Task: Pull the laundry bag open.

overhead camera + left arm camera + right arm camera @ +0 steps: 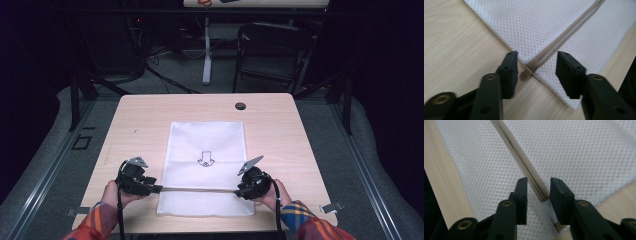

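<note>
high view — mesh bag [206,150] (zipper [200,189] near edge) — table [280,125].

No readable text; the white mesh bag [206,165] bears only a downward arrow sign [205,159].

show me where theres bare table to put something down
Bare wood runs along the far edge of the table beyond the mesh bag, and in strips left and right of it. The near edge is crowded: left gripper and right gripper at the zipper.
</note>
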Demonstrator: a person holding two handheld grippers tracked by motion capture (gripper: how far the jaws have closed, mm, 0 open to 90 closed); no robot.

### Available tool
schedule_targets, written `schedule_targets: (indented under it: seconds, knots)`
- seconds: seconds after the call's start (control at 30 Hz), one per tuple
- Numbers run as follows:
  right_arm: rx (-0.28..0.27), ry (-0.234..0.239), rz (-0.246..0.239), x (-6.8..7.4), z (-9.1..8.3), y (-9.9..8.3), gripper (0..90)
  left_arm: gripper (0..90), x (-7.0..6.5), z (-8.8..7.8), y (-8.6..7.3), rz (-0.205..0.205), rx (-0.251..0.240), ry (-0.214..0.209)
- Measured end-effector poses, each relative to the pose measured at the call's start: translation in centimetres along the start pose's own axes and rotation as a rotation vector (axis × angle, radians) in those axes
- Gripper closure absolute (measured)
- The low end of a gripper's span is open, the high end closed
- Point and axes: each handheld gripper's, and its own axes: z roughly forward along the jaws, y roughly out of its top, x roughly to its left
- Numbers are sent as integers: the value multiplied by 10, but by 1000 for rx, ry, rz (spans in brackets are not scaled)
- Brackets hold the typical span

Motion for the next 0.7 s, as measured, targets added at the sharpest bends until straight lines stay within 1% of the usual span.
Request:
schedule_targets:
  seconds: [0.03,0.07,0.1,0.13,0.17,0.2,0.23,0.27,0.3,0.33,0.37,0.43,0.47,0.5,0.53,0.6,0.7]
  knots:
    - [-14,-11,5,1,-3,1,552,414,1,-2,0,0,-2,9]
    - [-20,-21,4,0,-7,1,491,347,1,-3,-1,-12,-14,11]
    - [-32,-36,16,-1,-11,1,438,319,1,-6,-1,-17,-19,14]
    - [-36,-61,20,-2,-14,0,381,282,2,-8,-1,-21,-28,29]
    - [-44,-80,31,-4,-18,-2,327,250,2,-10,-2,-23,-26,44]
    - [-43,-91,47,-7,-22,-4,270,229,2,-12,-2,-32,-36,61]
    - [-36,-115,67,-9,-27,-6,226,214,3,-15,-3,-34,-41,73]
    - [-58,-128,88,-11,-30,-8,193,196,4,-17,-3,-41,-44,80]
    - [-57,-133,107,-15,-36,-11,153,177,5,-19,-5,-53,-55,93]
    - [-60,-154,120,-17,-40,-13,135,167,7,-22,-7,-68,-63,96]
    - [-77,-170,135,-21,-45,-17,113,155,8,-23,-8,-75,-67,101]
    - [-73,-201,157,-26,-51,-23,71,149,11,-26,-11,-89,-85,122]
    - [-74,-208,177,-29,-54,-27,57,140,13,-28,-13,-97,-91,128]
    - [-77,-225,194,-32,-56,-31,48,131,15,-29,-15,-104,-94,132]
    - [-78,-233,208,-34,-59,-35,34,125,16,-31,-17,-114,-98,136]
    - [-77,-263,234,-40,-63,-43,17,107,19,-32,-20,-133,-98,147]
    - [-68,-286,286,-48,-68,-57,0,82,24,-32,-24,-161,-98,159]
